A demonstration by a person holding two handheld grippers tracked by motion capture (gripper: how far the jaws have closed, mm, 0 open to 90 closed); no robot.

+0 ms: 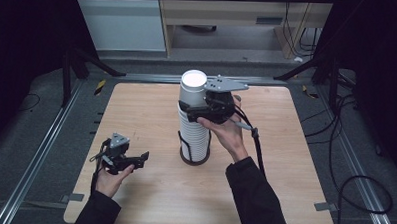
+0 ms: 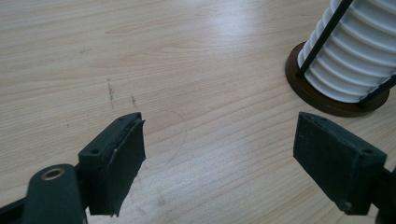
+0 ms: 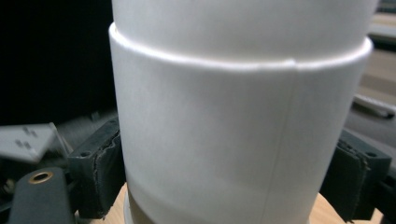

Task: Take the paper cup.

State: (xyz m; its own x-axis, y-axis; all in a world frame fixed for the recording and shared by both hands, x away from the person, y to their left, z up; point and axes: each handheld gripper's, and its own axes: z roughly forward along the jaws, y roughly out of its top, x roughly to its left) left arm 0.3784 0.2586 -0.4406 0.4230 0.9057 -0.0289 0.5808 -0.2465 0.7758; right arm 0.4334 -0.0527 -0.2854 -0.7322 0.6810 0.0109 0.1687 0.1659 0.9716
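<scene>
Jaws clamped on top cup, left pair wide apart

Right gripper [image 1: 195, 111]: both black pads pressed against the sides of the top white paper cup [image 1: 193, 89], cup upside down, base up. Same grip in the right gripper view, pads [image 3: 98, 175] touching the cup wall [image 3: 233, 140] left and right, a rolled rim of another cup just above. Gripped cup sits on the stack of white cups [image 1: 194, 137], upright in a black wire holder [image 1: 183, 141] on a round dark brown base [image 1: 195, 161]. Stack near table centre, slightly toward the far side. Right hand [image 1: 228, 130] under the gripper, grey three-cornered plate [image 1: 226, 85] on top, cable [image 1: 258, 144] trailing down toward the sleeve.

Left gripper [image 1: 144, 156]: jaws spread, nothing between, hovering low over bare wood [image 2: 187, 60]. Held in left hand [image 1: 111, 179] at near-left of the table [image 1: 143, 205], well apart from the stack. Left gripper view: both pads [image 2: 123, 158] apart over light wood grain, stack bottom [image 2: 355, 60] and brown base [image 2: 299, 84] at upper right.

Around the table: dark floor, metal rails, loose cables at right.
</scene>
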